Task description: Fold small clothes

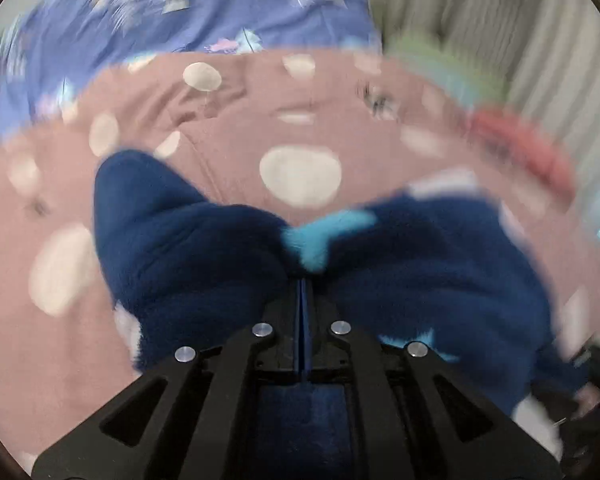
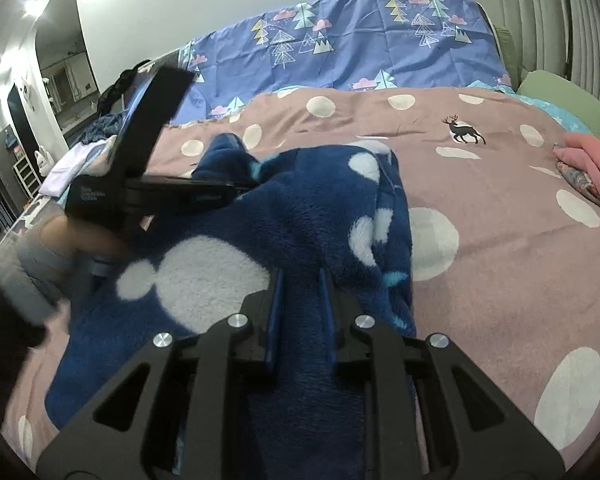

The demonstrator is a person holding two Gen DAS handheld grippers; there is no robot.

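Observation:
A dark blue fleece garment (image 2: 300, 208) with white spots and light blue marks lies bunched on the pink spotted bedspread (image 2: 500, 240). My left gripper (image 1: 304, 280) is shut on a fold of the blue fleece (image 1: 188, 248), which hangs to both sides of the jaws; this view is blurred. The left gripper also shows in the right wrist view (image 2: 244, 188), pinching the garment's far left part. My right gripper (image 2: 300, 276) is open, its fingers (image 2: 274, 312) resting low over the near part of the fleece with cloth between them.
A pink folded cloth (image 2: 592, 168) lies at the bed's right edge, a green pillow (image 2: 568, 100) behind it. A purple tree-print sheet (image 2: 360, 48) covers the far end. White cloth (image 2: 72, 164) lies at the left edge. A curtain (image 2: 560, 12) hangs right.

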